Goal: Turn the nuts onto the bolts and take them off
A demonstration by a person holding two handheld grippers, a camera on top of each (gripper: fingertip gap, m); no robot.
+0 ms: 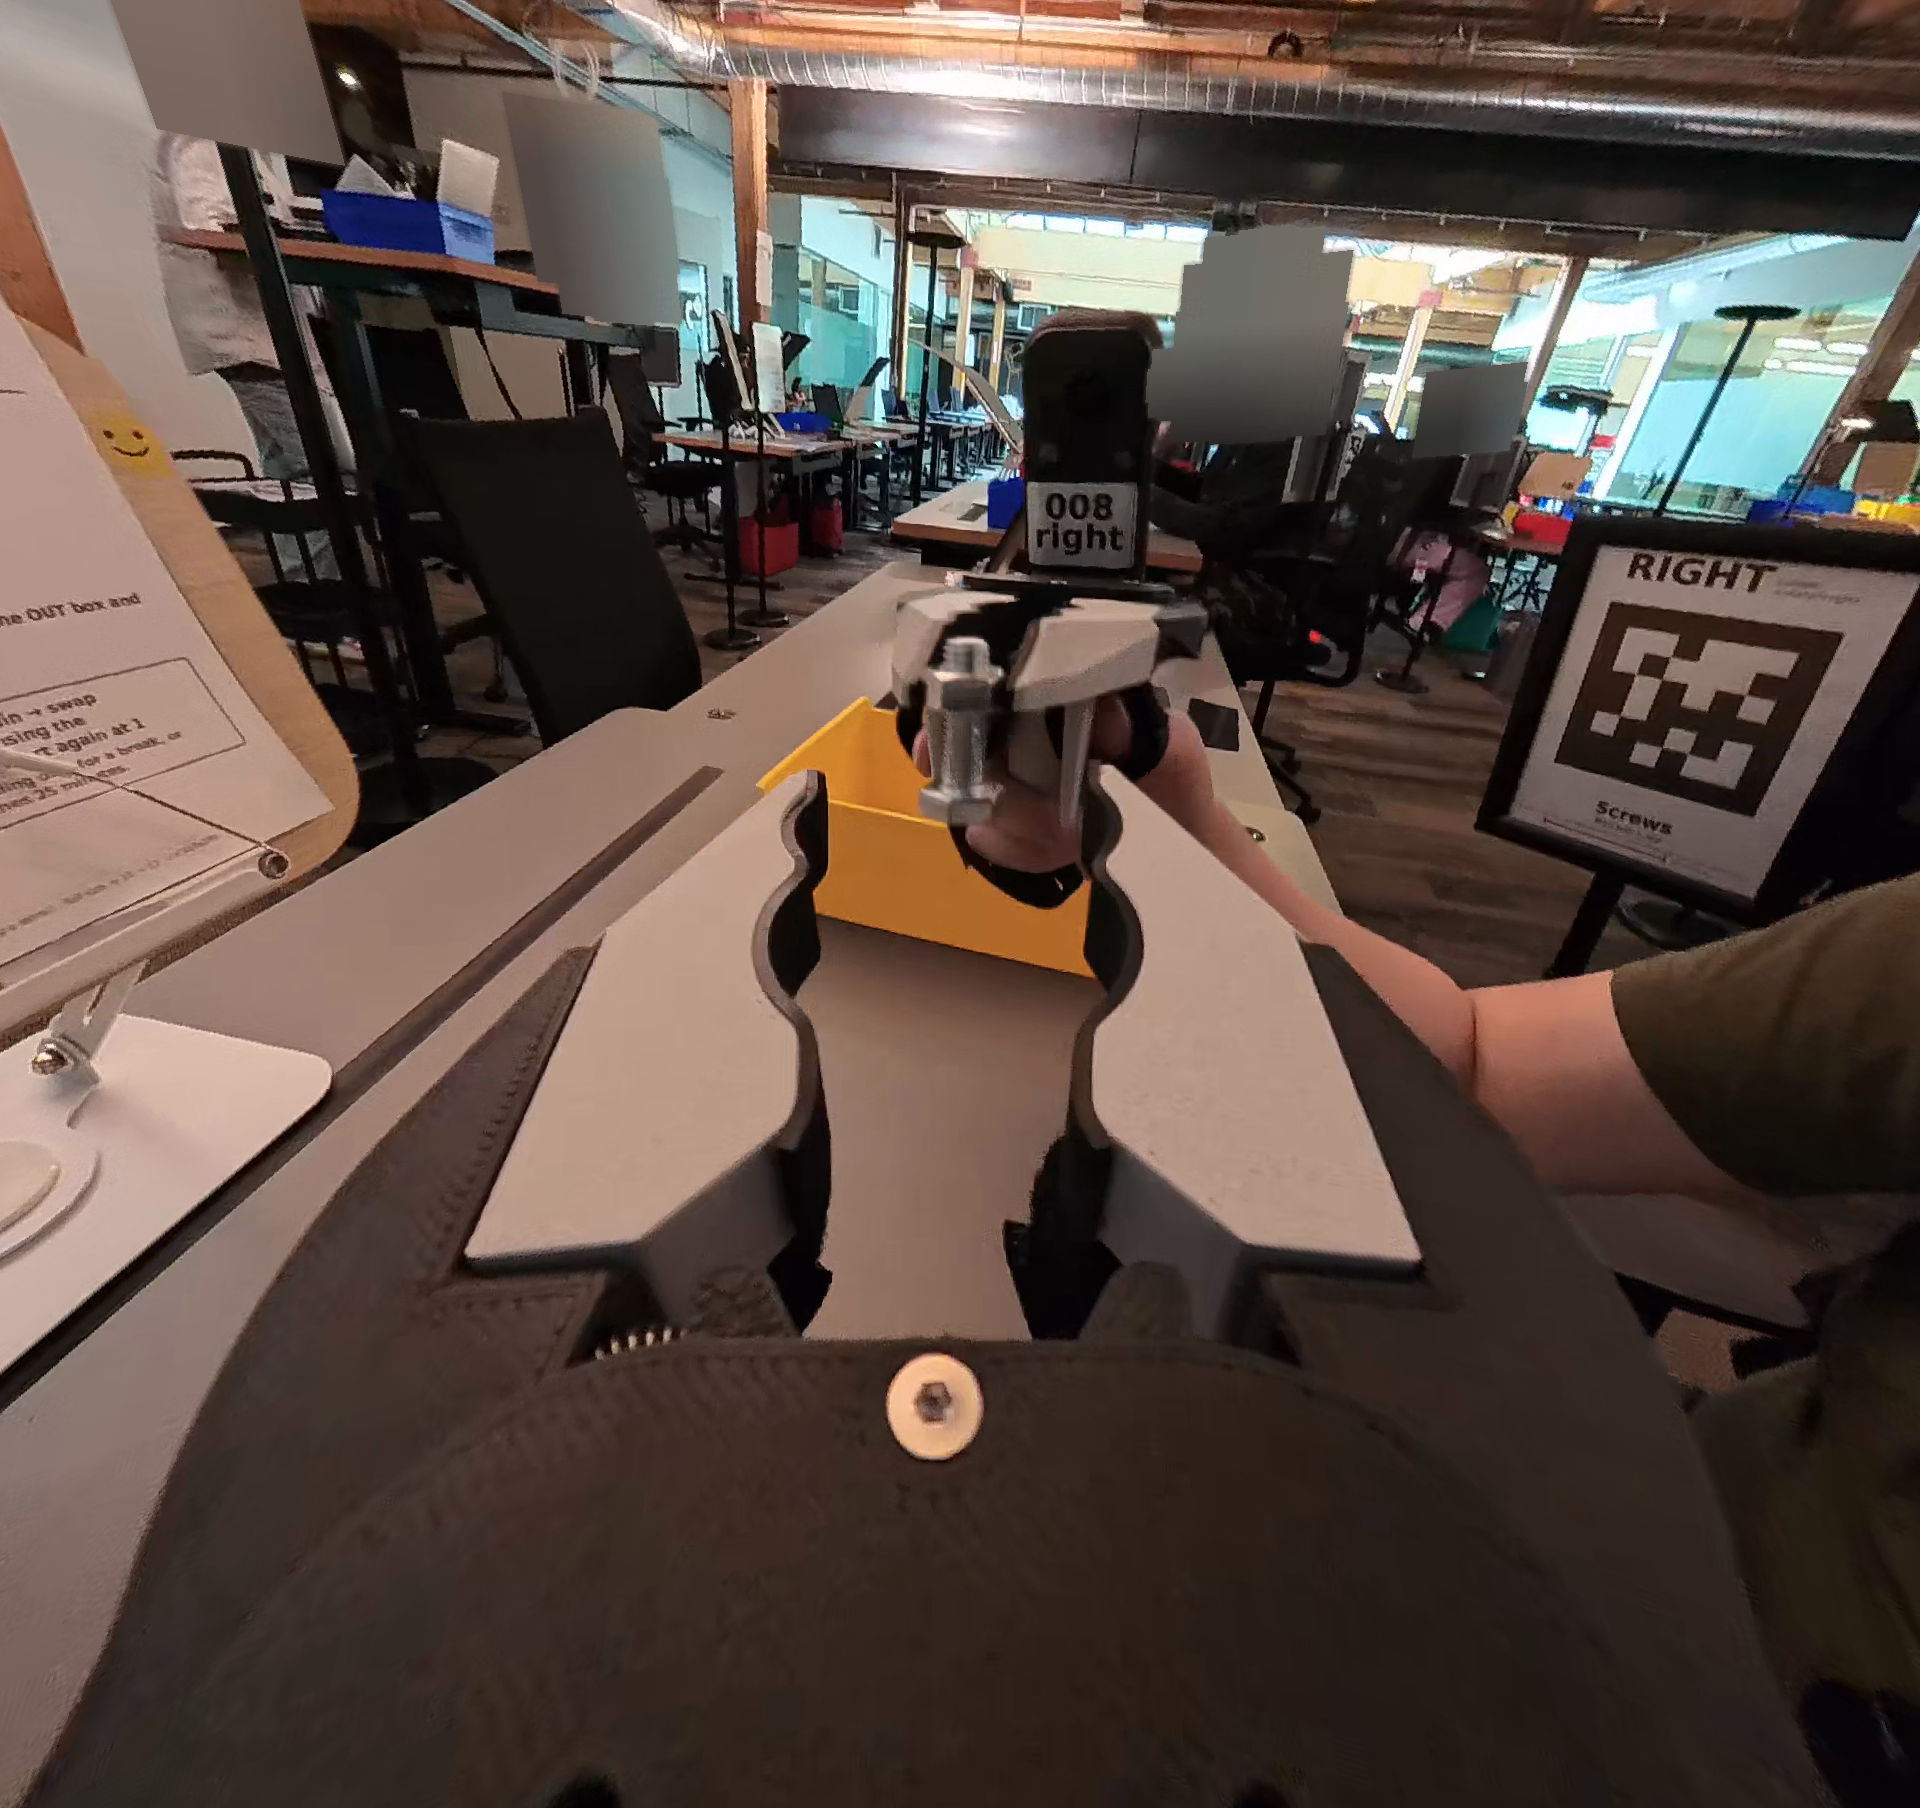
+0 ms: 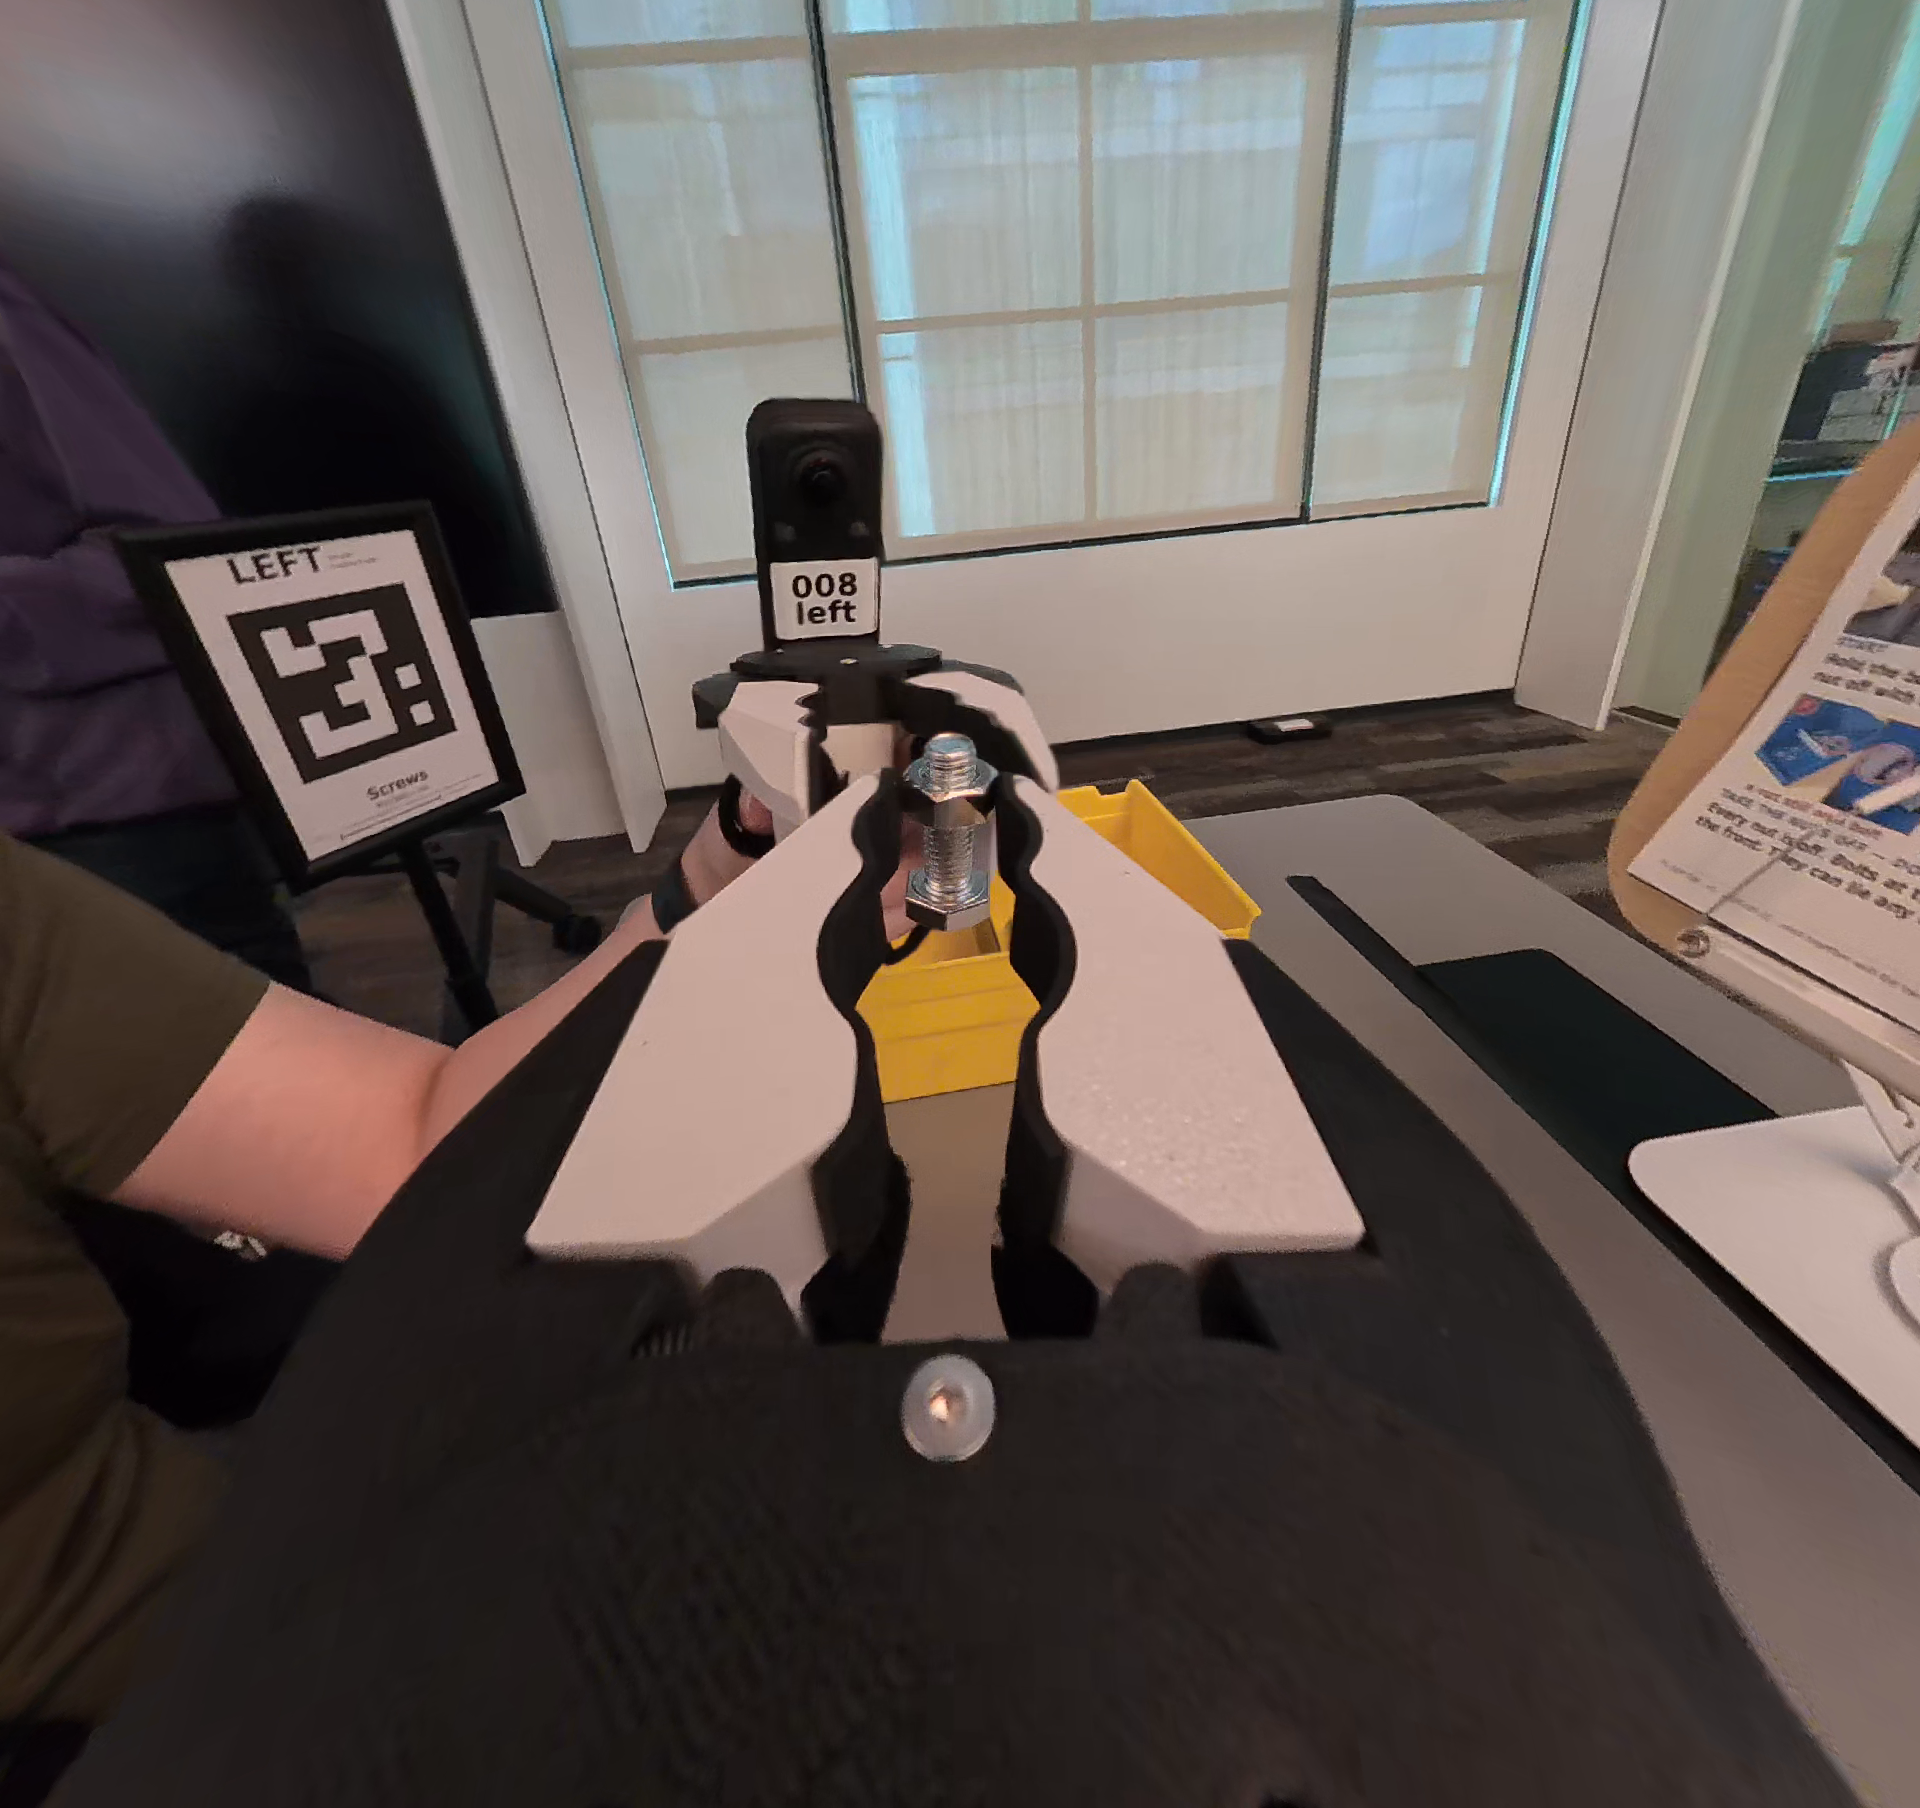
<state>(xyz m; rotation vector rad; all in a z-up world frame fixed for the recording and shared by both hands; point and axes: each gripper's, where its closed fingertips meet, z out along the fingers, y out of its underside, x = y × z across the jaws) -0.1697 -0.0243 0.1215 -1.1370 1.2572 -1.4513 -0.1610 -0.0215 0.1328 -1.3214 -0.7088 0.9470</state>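
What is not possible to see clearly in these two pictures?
- Inside of the yellow bin: left wrist view, covered by the right gripper and hand; right wrist view, by that gripper's fingers.
- Left gripper jaw tips: right wrist view, behind the nut and bolt.
- Printed page: left wrist view, cut by the left edge.

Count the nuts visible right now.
1. The nut sits high on the upright bolt, near its threaded tip, gripped in the right claw above the yellow bin. The bin's inside is mostly hidden.
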